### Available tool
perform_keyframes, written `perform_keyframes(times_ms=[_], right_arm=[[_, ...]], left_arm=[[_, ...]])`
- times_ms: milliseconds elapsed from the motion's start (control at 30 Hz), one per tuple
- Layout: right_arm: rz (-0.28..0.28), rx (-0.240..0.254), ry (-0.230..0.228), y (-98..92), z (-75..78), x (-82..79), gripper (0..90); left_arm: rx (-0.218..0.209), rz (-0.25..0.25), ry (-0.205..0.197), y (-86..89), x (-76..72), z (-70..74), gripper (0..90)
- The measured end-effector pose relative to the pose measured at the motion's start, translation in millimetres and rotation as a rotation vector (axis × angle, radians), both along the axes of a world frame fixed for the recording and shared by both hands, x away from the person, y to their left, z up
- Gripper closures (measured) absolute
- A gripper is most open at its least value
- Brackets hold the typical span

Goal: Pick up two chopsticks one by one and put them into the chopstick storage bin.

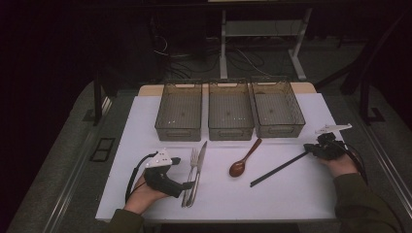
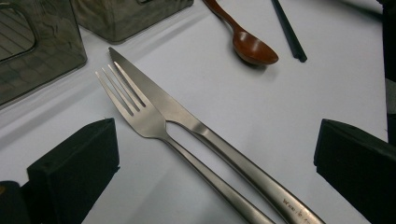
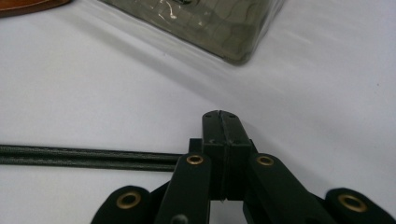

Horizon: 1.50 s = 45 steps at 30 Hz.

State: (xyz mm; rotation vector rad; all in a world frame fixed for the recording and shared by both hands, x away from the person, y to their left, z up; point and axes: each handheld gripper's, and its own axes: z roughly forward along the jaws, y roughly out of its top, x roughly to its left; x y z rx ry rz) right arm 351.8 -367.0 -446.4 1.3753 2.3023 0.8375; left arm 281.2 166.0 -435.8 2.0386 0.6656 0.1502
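A steel fork (image 1: 194,162) and knife (image 1: 200,158) lie side by side at the front left of the white table (image 1: 291,201). My left gripper (image 1: 187,187) rests open beside their handles. In the left gripper view its jaws (image 2: 210,172) stand wide on either side of the fork (image 2: 140,114) and knife (image 2: 187,123), touching neither. A brown wooden spoon (image 1: 243,160) lies mid-table. Black chopsticks (image 1: 277,170) lie diagonally, and their far end reaches my right gripper (image 1: 307,148). Its jaws (image 3: 222,119) are pressed together; the chopsticks (image 3: 93,157) run behind its left link.
Three empty smoky plastic bins (image 1: 179,111) (image 1: 230,110) (image 1: 278,108) stand in a row at the back of the table. One bin's corner (image 3: 219,28) is just ahead of the right gripper. Dark floor, cables and table legs lie beyond.
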Motion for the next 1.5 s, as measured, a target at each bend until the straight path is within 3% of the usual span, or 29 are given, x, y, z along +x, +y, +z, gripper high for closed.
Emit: perform_keyframes(times_ms=[1500], right_arm=[[0.012, -0.010, 0.037, -20.4, 3.6, -47.6, 88.9]], left_arm=[[0.007, -0.018, 0.007, -1.6, -0.5, -0.3, 0.0]])
